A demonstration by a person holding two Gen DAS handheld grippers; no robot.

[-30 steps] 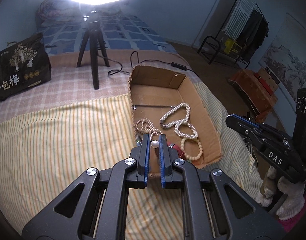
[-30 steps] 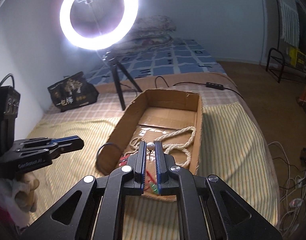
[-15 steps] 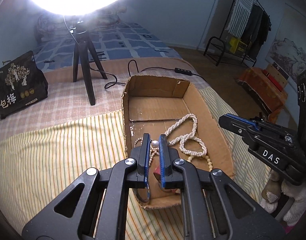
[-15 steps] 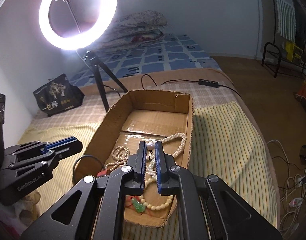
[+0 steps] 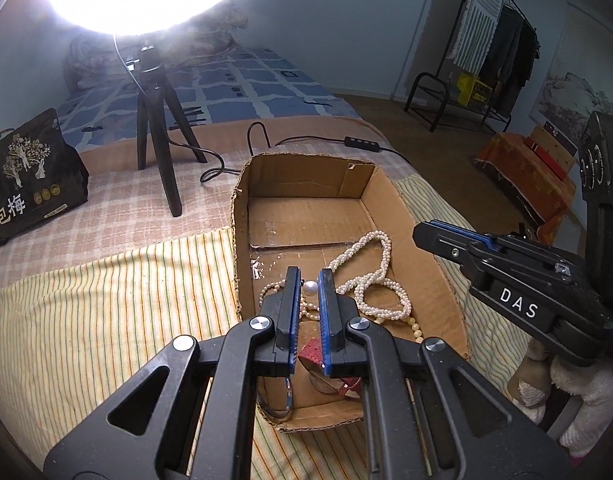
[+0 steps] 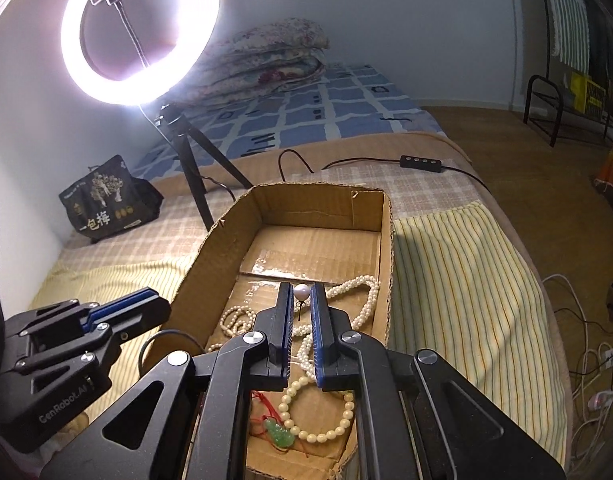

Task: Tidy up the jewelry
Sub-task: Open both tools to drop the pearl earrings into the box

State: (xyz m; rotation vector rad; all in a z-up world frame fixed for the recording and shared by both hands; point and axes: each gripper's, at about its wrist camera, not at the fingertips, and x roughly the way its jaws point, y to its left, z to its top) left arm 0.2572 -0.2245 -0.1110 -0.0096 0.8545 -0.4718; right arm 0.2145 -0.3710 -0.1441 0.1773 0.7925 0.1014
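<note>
I am holding both sets of fingers over the near end of the open cardboard box (image 5: 380,194) lying on the striped cover of the bed (image 5: 106,304). My left fingers (image 5: 309,280) are clenched on a small white pearl (image 5: 309,288), pinched right at their tips. My right fingers (image 6: 301,294) are clenched on a second pearl (image 6: 301,292), which is sitting on a thin dark pin running down between the blue pads.

Inside the box, a long string of white pearls (image 5: 380,276) is lying looped against the right-hand wall. Nearer the front edge of the box, a bracelet of cream beads (image 6: 326,412) is forming a ring, and a green pendant (image 6: 280,434) on a red cord is resting just beside it. A red piece (image 5: 312,350), partly hidden behind my left fingers, is also lying in the box near its front edge; I cannot tell what it is.

Beyond the box's far end, a lit ring light (image 6: 140,32) is standing on a black tripod (image 5: 158,140), with its cable trailing across the bed. A black printed bag (image 5: 30,176) is sitting well to the left of the box.
</note>
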